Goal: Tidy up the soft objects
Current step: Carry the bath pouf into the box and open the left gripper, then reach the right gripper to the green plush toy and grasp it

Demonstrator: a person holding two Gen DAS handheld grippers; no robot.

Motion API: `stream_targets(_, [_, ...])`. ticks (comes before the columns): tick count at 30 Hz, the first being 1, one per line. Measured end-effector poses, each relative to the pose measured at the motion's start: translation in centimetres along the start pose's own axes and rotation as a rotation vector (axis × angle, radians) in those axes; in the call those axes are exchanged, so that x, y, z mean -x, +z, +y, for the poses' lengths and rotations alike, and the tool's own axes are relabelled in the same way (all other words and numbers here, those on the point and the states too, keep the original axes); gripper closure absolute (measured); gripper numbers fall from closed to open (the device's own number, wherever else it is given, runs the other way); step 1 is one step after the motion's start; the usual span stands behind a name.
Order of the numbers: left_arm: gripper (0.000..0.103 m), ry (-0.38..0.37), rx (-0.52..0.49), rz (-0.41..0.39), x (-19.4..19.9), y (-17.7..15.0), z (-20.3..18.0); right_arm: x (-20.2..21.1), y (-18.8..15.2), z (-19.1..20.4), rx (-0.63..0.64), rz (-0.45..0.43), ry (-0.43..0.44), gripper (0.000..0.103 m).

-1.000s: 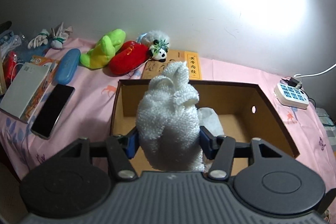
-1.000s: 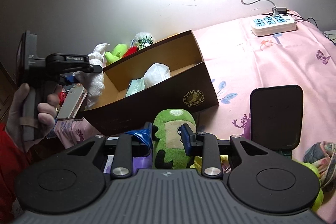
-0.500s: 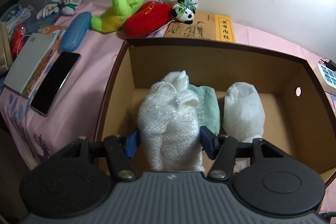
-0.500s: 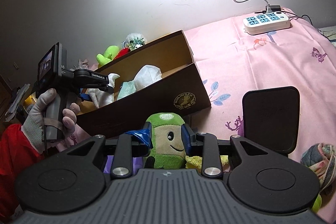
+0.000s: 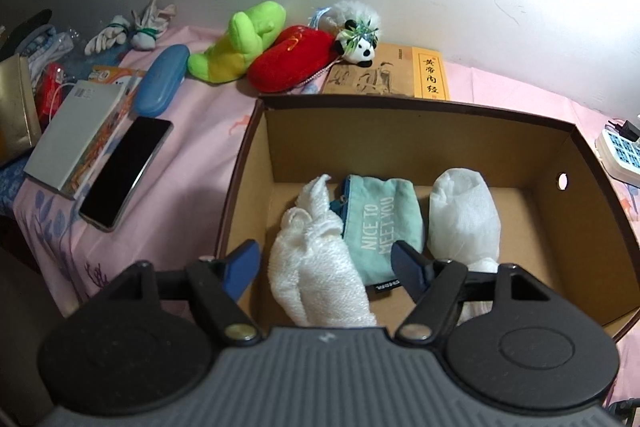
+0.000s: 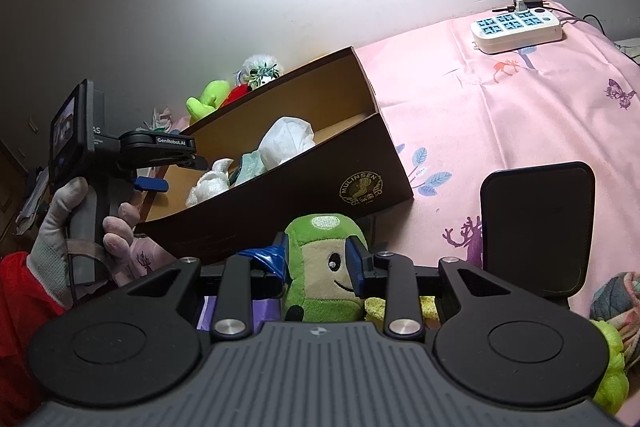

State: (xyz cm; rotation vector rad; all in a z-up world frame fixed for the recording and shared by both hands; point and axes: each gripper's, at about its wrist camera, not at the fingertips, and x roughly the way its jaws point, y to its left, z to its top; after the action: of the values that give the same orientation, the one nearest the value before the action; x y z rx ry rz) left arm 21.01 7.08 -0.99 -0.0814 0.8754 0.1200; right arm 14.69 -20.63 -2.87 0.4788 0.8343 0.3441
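Having let go since a moment ago, the left gripper [image 5: 326, 259] is spreading wide over the white knitted bundle [image 5: 316, 267] now lying in the cardboard box [image 5: 420, 115], while the right gripper [image 6: 318, 259] is still pinching the green plush toy [image 6: 324, 275].

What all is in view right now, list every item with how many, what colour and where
Cardboard box: 1, brown, on pink cloth.
Knit bundle: 1, white, in box, left.
Pouch: 1, teal, in box, middle.
Wrapped bundle: 1, white, in box, right.
Plush toys: 3, green, red, panda, behind box.
Phone: 1, black, left of box.
Power strip: 1, white, far right.
Green plush: 1, in right gripper.
Left gripper: open.
Right gripper: shut.
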Motion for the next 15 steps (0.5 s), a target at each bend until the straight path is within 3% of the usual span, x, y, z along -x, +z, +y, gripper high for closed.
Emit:
stream_targets(8, [0.024, -0.036, -0.028, -0.065, 4.8, -1.4, 0.0, -0.3, 0.2, -0.6, -0.044, 0.025, 0.013, 0.089])
stream_targets(15, [0.018, -0.086, -0.061, -0.064, 8.1, -5.1, 0.2, -0.1, 0.6, -1.7, -0.119, 0.042, 0.044, 0.089])
